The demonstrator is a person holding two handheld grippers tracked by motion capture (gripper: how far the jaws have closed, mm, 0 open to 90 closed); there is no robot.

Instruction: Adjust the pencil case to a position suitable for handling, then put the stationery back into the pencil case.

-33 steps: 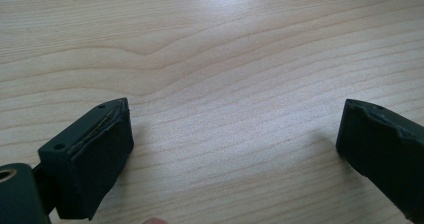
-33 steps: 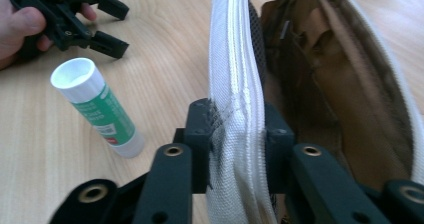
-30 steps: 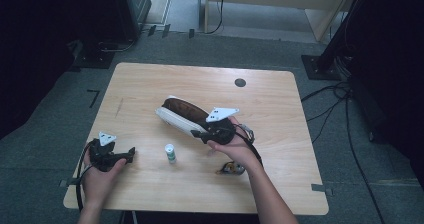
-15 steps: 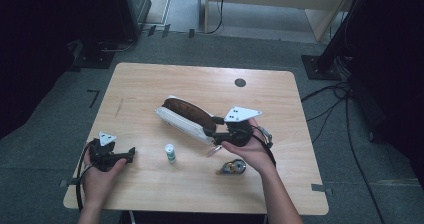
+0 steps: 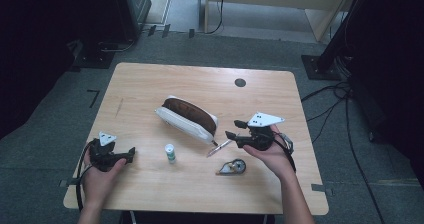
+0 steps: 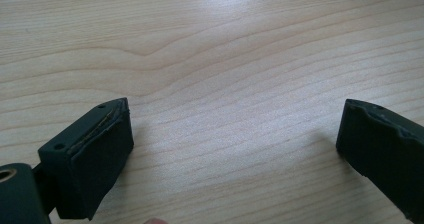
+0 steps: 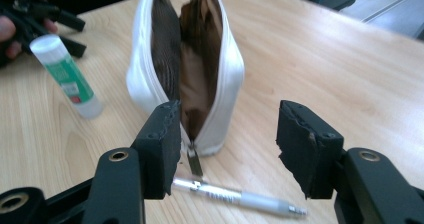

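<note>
A white zip pouch (image 5: 186, 118) with brown lining lies open at the table's middle, its mouth gaping in the right gripper view (image 7: 187, 69). A silver pen (image 5: 219, 148) (image 7: 242, 199) lies on the wood at the pouch's zip end. My right gripper (image 5: 233, 128) (image 7: 227, 129) sits just right of that end. It is open, its jaws have just been opening, and nothing is pressed between them. A glue stick (image 5: 170, 153) (image 7: 67, 76) stands left of the pen. My left gripper (image 5: 131, 154) (image 6: 235, 119) rests open over bare wood at the front left.
A correction-tape dispenser (image 5: 232, 167) lies near the front, below my right hand. A black round cap (image 5: 240, 82) sits in the wooden table (image 5: 150, 84) at the back. Dark equipment and cables stand on the floor around the table.
My right gripper has drawn back to the right from the pouch's end with its jaws spread wider. The pen now lies bare on the table there. The left gripper has stayed put.
</note>
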